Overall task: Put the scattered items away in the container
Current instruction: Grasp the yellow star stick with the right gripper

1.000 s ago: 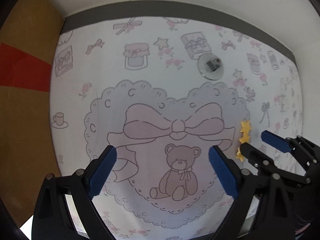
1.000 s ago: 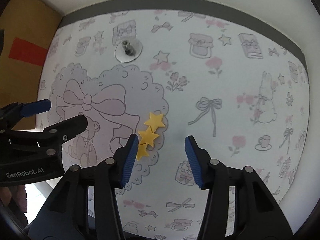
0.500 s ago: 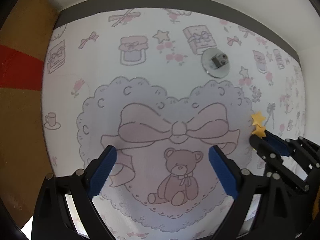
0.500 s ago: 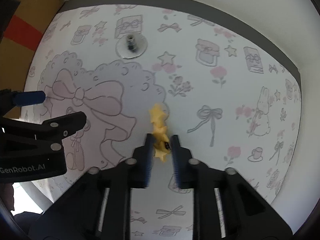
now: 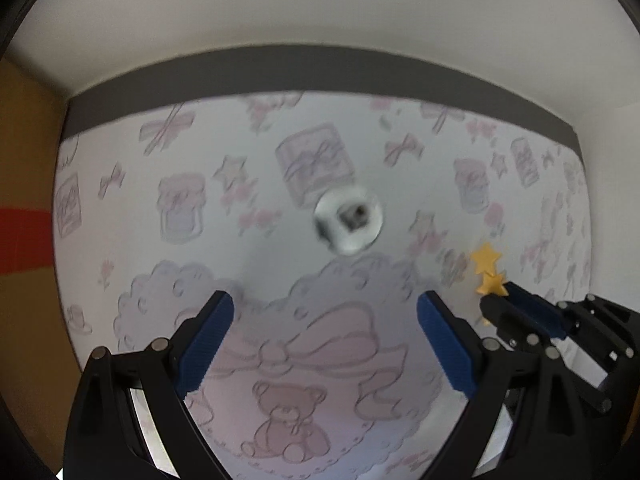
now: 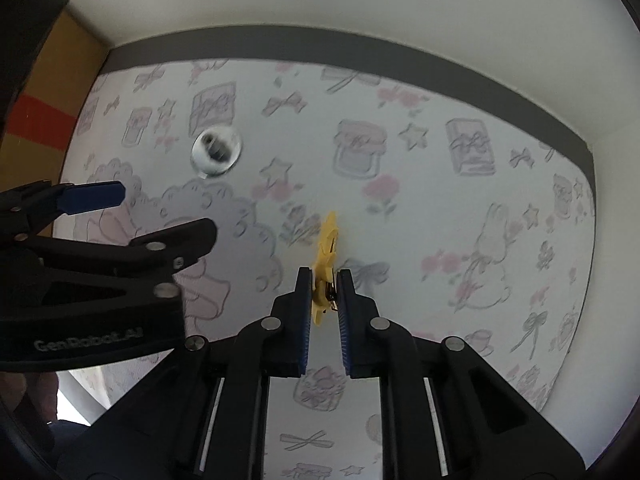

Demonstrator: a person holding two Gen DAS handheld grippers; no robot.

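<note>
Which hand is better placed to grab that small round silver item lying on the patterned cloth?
Left. The left gripper stands open and empty, facing the small round silver item. The right gripper's jaws are closing on the yellow star-shaped clip.

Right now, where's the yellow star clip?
Right wrist view: yellow star clip is between the closing right gripper pads, right of the left gripper, over the patterned mat.

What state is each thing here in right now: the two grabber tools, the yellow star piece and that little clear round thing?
Left gripper: jaws wide apart, nothing between them.
Right gripper: jaws closing, pinching the yellow star clip.
Yellow star clip: held on edge between the blue pads.
Small clear round piece: lying loose on the printed cloth, untouched, blurred.
</note>
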